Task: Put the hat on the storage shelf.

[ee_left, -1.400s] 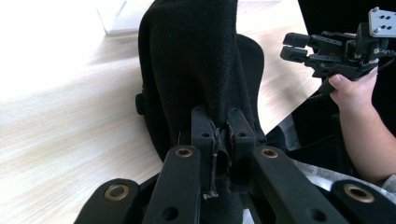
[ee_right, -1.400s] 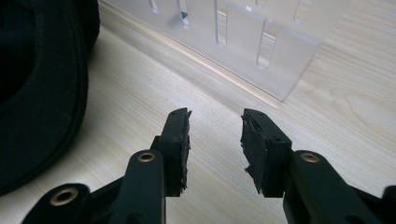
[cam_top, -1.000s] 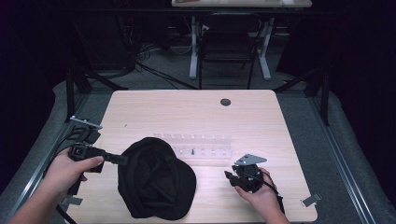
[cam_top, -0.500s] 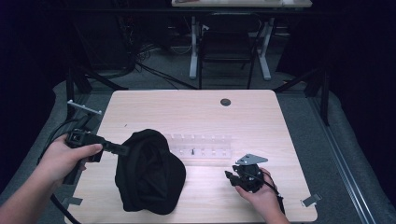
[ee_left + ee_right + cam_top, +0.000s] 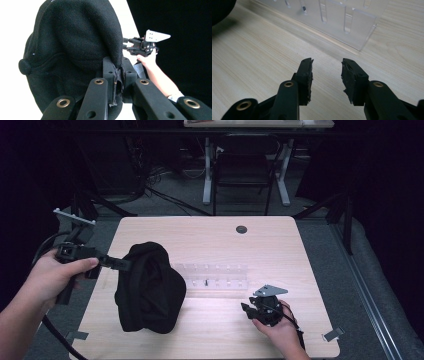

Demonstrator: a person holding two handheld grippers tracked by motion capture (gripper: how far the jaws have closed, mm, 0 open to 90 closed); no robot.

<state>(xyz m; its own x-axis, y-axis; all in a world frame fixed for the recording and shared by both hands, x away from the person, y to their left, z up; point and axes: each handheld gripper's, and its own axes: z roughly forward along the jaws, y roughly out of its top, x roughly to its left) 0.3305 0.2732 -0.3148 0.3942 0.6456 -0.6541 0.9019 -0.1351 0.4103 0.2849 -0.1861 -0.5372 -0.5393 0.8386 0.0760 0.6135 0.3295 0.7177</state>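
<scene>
A black fleece cap [image 5: 150,287] hangs tilted over the left part of the wooden table [image 5: 210,237], its lower part on the tabletop. My left gripper [image 5: 122,265] is shut on the cap's edge and holds it up from the left. In the left gripper view the jaws pinch the cap [image 5: 72,47] rim between the pads of the left gripper [image 5: 119,72]; a button sits on the cap's crown at left. My right gripper [image 5: 246,309] rests low near the front right, open with nothing between its jaws, and the right gripper [image 5: 327,72] points at bare wood.
A clear acrylic rack [image 5: 212,275] with slots lies across the table's middle, and the rack [image 5: 332,17] stands just beyond the right jaws. A dark round grommet [image 5: 241,229] sits near the far edge. Metal brackets [image 5: 332,334] stick out at the front corners.
My left gripper has risen and drawn the cap's edge up, so the cap stands taller and narrower. The right gripper stays where it was.
</scene>
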